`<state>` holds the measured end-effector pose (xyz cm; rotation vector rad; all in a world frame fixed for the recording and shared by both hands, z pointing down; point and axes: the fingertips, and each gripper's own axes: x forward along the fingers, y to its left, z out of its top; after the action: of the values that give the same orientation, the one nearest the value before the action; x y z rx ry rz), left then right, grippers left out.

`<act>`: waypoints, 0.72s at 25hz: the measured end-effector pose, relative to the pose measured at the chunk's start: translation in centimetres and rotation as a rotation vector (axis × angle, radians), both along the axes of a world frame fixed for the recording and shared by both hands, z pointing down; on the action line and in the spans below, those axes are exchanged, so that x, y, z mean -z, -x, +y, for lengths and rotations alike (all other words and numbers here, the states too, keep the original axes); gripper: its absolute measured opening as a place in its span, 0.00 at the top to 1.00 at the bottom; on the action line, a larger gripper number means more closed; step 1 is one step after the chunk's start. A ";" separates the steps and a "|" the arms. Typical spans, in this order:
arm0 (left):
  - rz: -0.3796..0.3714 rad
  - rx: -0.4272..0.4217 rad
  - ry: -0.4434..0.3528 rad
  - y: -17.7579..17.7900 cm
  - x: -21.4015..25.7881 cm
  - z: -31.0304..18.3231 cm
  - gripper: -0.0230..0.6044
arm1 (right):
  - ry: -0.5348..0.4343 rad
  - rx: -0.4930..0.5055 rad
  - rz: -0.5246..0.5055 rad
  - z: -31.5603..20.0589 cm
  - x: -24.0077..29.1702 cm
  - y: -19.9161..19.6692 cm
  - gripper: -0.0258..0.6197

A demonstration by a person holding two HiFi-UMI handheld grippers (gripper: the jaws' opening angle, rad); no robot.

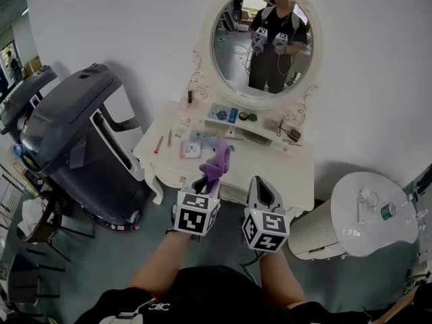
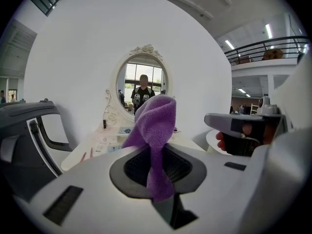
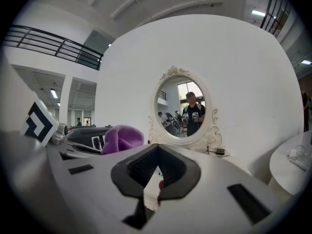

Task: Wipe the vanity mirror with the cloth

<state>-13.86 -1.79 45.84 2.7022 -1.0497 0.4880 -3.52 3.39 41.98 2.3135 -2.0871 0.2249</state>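
Note:
The oval vanity mirror [image 1: 263,42] in a white ornate frame hangs on the wall above a white vanity table [image 1: 287,167]. It reflects me with both grippers raised. My left gripper [image 1: 206,179] is shut on a purple cloth [image 1: 219,159], which sticks up out of the jaws in front of the table's near edge. In the left gripper view the cloth [image 2: 155,126] rises from the gripper [image 2: 156,172] and covers the lower part of the mirror [image 2: 143,89]. My right gripper [image 1: 262,186] is beside it, shut and empty. The right gripper view shows the mirror [image 3: 181,104] straight ahead and the cloth [image 3: 122,138] at left.
Several small cosmetics and a tray [image 1: 223,113] lie on the vanity top. A large dark grey machine [image 1: 74,140] stands close on the table's left. A round white side table [image 1: 371,214] and a ribbed white cylinder [image 1: 312,231] stand on the right.

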 end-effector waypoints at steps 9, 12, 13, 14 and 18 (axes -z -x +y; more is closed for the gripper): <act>0.003 -0.005 -0.001 0.0 -0.1 -6.2 0.87 | -0.012 0.010 -0.016 -6.2 -0.2 0.2 0.95; -0.017 -0.016 0.010 -1.3 -0.6 -7.5 0.87 | -0.004 0.003 -0.041 -7.2 -0.8 -1.1 0.95; -0.024 -0.019 0.013 -1.8 -0.9 -7.9 0.87 | -0.002 0.002 -0.049 -7.6 -1.0 -1.6 0.95; -0.030 -0.020 0.015 -2.3 -1.0 -8.4 0.87 | 0.000 0.003 -0.053 -8.2 -1.2 -2.2 0.95; -0.033 0.000 0.001 -4.5 -0.8 -11.1 0.87 | -0.020 0.027 -0.049 -11.6 -0.9 -4.7 0.95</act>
<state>-9.41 -12.88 46.67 2.7026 -1.0574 0.5352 1.19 -8.16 42.86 2.3124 -2.1515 0.2644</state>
